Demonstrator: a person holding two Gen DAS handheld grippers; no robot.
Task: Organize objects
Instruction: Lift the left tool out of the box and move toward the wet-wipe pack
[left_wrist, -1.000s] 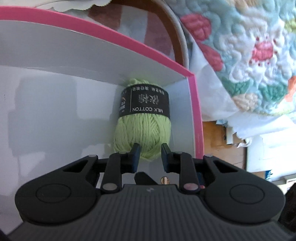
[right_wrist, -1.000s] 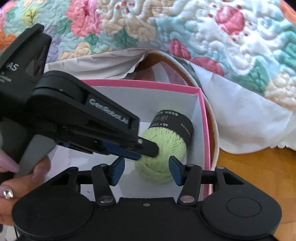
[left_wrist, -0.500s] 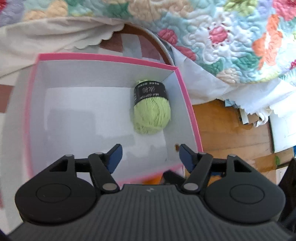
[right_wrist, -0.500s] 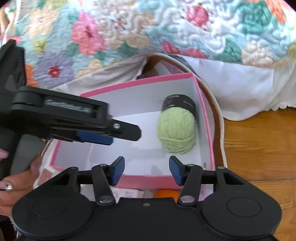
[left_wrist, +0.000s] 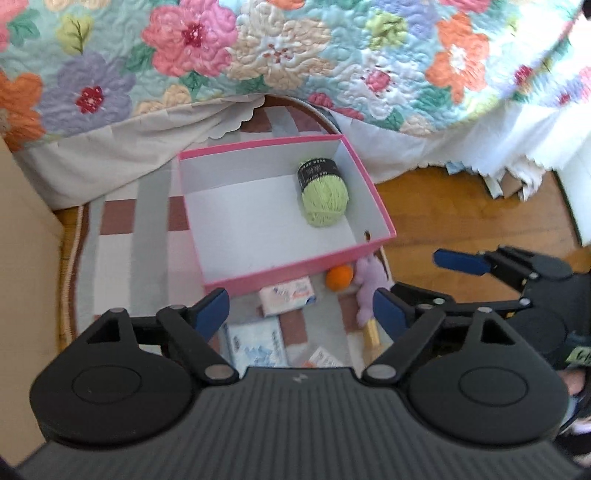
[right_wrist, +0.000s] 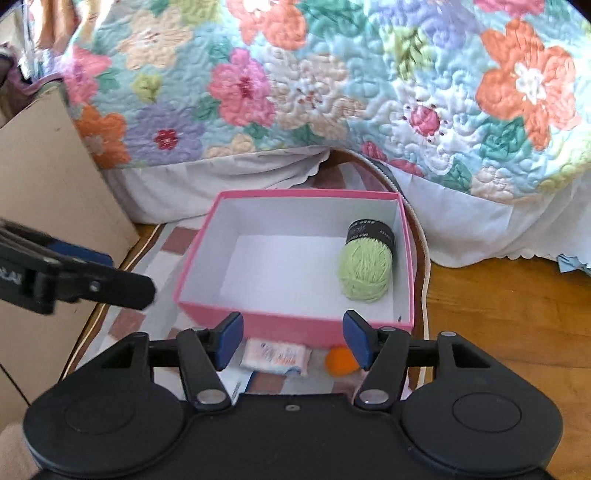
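The green yarn skein (left_wrist: 324, 197), released into the pink box (left_wrist: 380, 218), is being left beyond the left gripper (left_wrist: 301, 314); both jaws are opening, empty, the right gripper (right_wrist: 292, 341) included, freeing them for the remaining items.

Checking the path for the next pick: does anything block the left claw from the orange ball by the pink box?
Nothing visible does. The orange ball lies uncovered beside a purple plush toy, against the pink box; the left claw is opening, empty.

pink box (right_wrist: 295, 325) mostly free, yarn (right_wrist: 365, 269) filling right corner
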